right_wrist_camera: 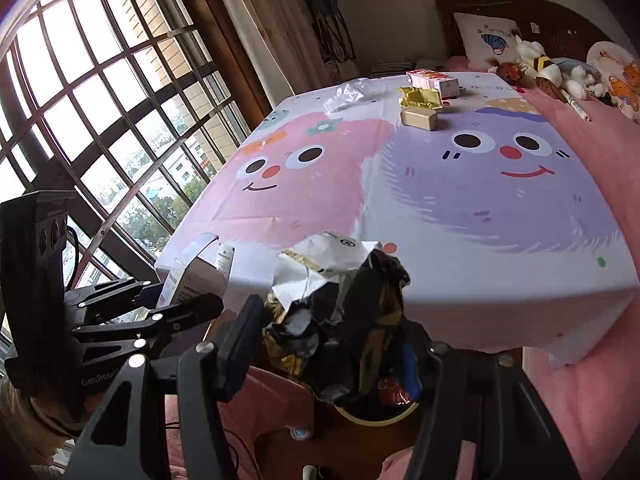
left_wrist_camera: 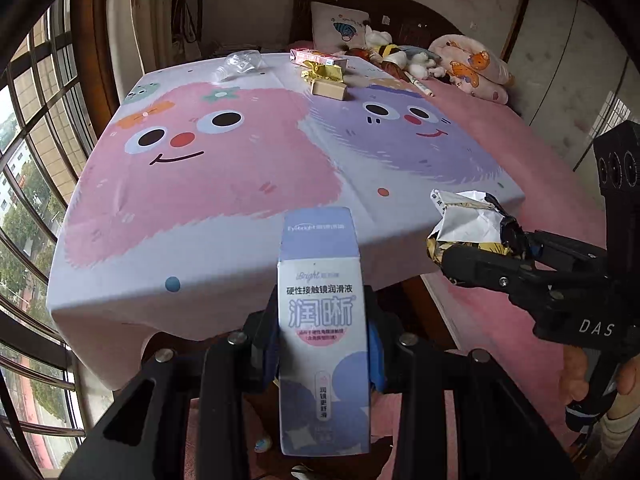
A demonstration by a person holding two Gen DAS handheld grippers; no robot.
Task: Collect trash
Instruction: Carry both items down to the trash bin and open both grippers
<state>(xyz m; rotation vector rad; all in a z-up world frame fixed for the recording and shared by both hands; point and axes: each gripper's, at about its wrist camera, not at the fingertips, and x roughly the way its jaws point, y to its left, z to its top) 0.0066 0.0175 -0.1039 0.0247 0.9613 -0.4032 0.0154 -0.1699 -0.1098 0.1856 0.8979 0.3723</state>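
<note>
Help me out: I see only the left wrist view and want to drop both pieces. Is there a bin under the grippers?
Observer: Yes. What looks like a round bin with a yellowish rim sits just below the right gripper, off the table's near edge.
Operator: Is the wrapper held well?
Observer: Both fingers press on the wrapper, and a dark crumpled mass fills the gap between them.
Operator: And my box?
Observer: The box in the left gripper has its top flap standing open.
</note>
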